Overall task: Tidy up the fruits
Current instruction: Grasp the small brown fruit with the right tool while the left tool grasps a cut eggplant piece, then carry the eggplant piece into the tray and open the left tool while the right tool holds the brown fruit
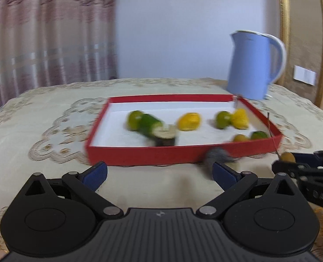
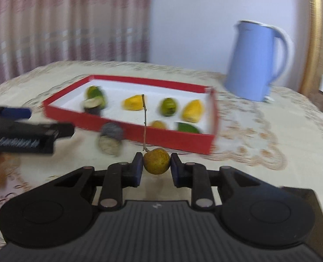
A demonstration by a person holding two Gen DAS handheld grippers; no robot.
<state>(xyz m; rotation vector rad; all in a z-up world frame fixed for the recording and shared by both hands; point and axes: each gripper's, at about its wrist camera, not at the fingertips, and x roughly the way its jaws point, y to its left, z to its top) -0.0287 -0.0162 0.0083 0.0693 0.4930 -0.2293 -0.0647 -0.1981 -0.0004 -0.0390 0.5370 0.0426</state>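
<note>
Already several fruits lie in the red tray (image 2: 126,128), while the right hand-held gripper (image 2: 156,167) clamps a stemmed fruit (image 2: 156,161) short of it; the left hand-held gripper (image 1: 159,175) gapes empty.

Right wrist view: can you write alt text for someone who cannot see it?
The right gripper holds a small yellow-brown fruit with a long thin stem between its fingers, above a patterned tablecloth. Beyond it sits a shallow red tray of green and yellow fruit, with a blue jug behind.

surface: table (image 1: 52,109), lace cloth | on it: red tray (image 1: 139,155), blue jug (image 1: 252,65), grey-brown lump (image 2: 111,138)
</note>
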